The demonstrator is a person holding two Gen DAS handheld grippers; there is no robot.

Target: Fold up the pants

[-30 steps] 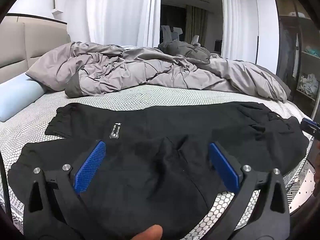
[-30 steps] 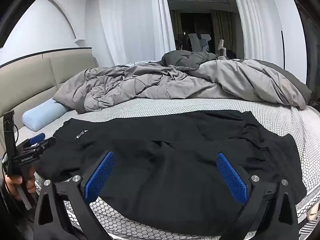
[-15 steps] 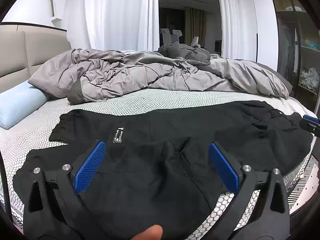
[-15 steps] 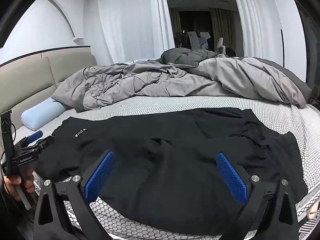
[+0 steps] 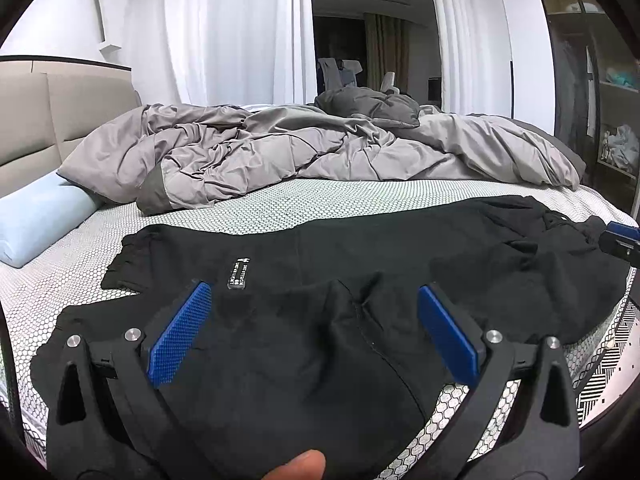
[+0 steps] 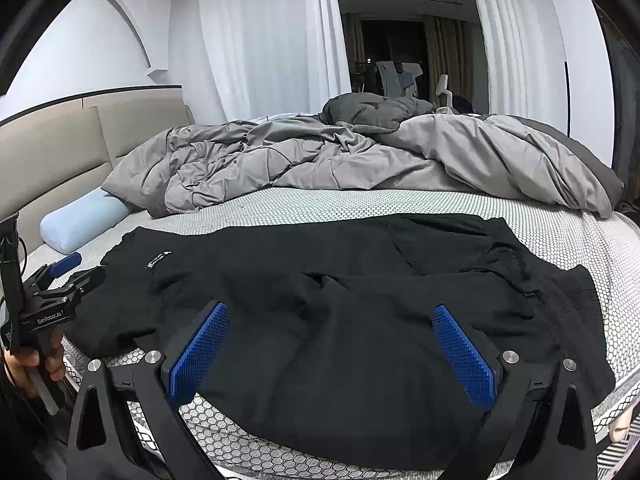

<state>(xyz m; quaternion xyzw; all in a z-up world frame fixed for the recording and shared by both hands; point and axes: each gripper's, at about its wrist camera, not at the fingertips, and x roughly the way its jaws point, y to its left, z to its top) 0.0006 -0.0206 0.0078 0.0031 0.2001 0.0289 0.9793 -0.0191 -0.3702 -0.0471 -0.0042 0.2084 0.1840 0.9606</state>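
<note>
Black pants (image 5: pixel 360 288) lie spread across the near side of the bed (image 5: pixel 280 204), on its honeycomb-patterned cover, with a small white-lettered label (image 5: pixel 239 273) facing up near the end closer to the headboard (image 6: pixel 60 148). Beyond the pants a rumpled grey duvet (image 5: pixel 304 148) is heaped along the far side of the bed, and a pale blue bolster pillow (image 5: pixel 36 220) rests by the headboard.

The left gripper (image 5: pixel 316 328) hovers over the pants near the label, its jaws spread wide with nothing between the blue pads. The right gripper (image 6: pixel 332 356) hangs over the pants toward the end away from the headboard, jaws likewise wide apart and empty. A hand (image 6: pixel 28 364) grips the left gripper's handle.
</note>
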